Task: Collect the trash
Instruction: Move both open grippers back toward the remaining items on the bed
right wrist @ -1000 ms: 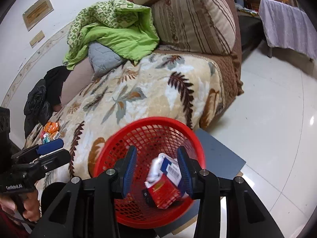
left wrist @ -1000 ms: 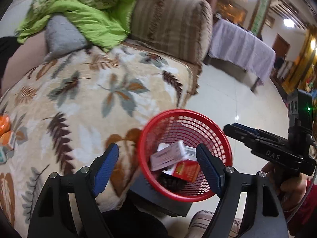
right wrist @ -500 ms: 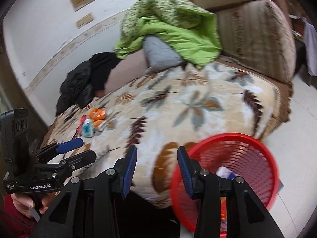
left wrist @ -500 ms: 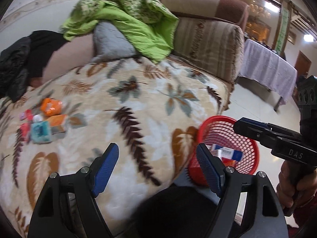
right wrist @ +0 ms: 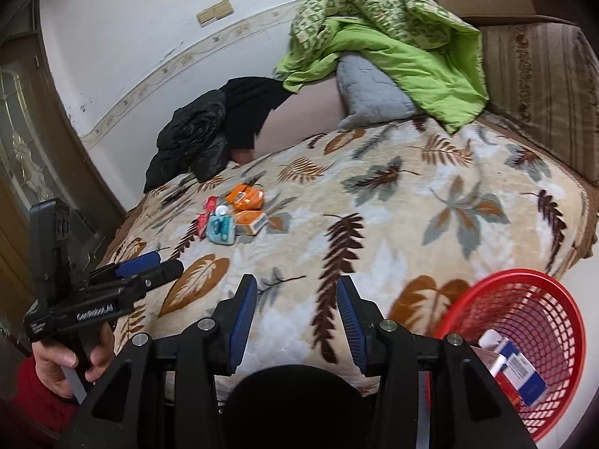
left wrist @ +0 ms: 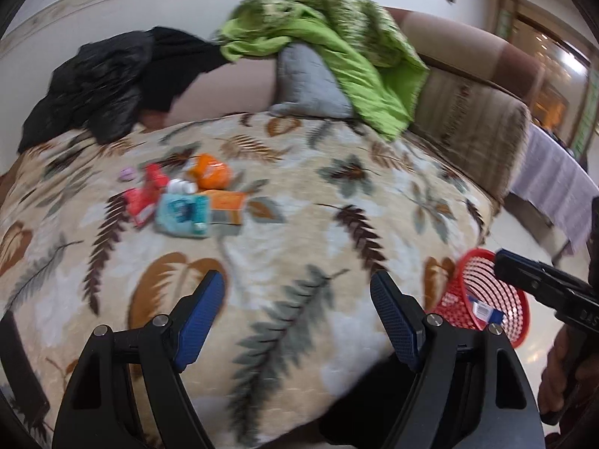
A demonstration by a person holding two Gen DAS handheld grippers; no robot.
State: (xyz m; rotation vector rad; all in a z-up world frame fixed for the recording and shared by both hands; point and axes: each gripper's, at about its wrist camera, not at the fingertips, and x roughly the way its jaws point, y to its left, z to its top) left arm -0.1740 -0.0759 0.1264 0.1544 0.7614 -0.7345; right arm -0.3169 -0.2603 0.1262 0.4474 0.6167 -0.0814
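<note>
A: Which step are you in? Both of your grippers are empty; the left gripper [left wrist: 297, 318] has its jaws spread wide with only blanket between them, and the right gripper [right wrist: 297, 321] has jaws that have just been opening a little, parted to a middling gap with nothing between them.

B: So I judge you are between pieces: some trash already lies in the red basket [right wrist: 539, 299], and you are facing the pile again.

A: Where is that pile? The remaining trash [left wrist: 179, 198] sits clustered on the leaf-print blanket [left wrist: 337, 224], well apart from both grippers and far from the basket, which stands on the floor off the sofa's front corner; in the right wrist view the same cluster [right wrist: 234, 217] lies ahead and to the left of the jaws.

B: What does the next move call for? You need to reach across the blanket and pick one piece at the cluster's edge; the orange crumpled wrapper [right wrist: 245, 196] looks soft and will squash, while the orange carton [right wrist: 251, 222] is flat-sided and stiff, easier for flat pads.

A: And the teal packet [right wrist: 221, 230]? It looks glossy and rounded, possibly slippery; the plush blanket gives underneath, so expect pieces to sink as you press; the basket is open plastic mesh, wide-mouthed, with boxes [right wrist: 520, 370] inside.
</note>
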